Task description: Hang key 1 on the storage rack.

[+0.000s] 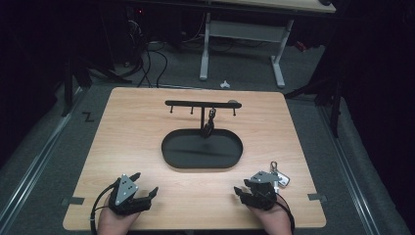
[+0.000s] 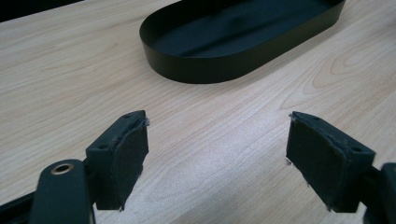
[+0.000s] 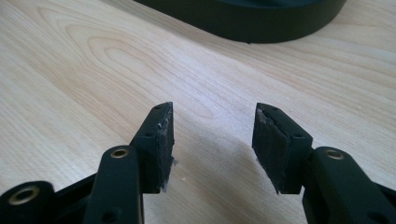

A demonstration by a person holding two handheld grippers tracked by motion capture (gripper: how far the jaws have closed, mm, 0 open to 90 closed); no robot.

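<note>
Keys (image 1: pixel 279 176) on a ring with a small fob lie flat on the wooden table (image 1: pixel 137 147), near its front right corner, just beside and slightly beyond the right gripper (image 1: pixel 244 192). That gripper sits low at the near edge of the table, held in a hand that comes in from the bottom of the high view. Its jaws stand partly apart with nothing between them; in the right gripper view, only bare wood shows in the gap between the two black pads (image 3: pixel 161 144), and the keys are not touching either one. The left gripper (image 1: pixel 149 188) rests near the front left corner, well apart from the keys, and its jaws are spread wider, again with only bare tabletop between the pads (image 2: pixel 126 158).

Farther on, at the middle of the table, is a black oval tray (image 1: pixel 169 154) with a low wall. A dark post rises from the far side of the tray and carries a thin horizontal bar with small hooks, forming a hanging rack (image 1: pixel 195 104). One small dark item (image 1: pixel 210 122) hangs from the bar beside the post; what it is I cannot tell. Beyond the table stands the white frame of a desk (image 1: pixel 244 34) on a grey floor.
</note>
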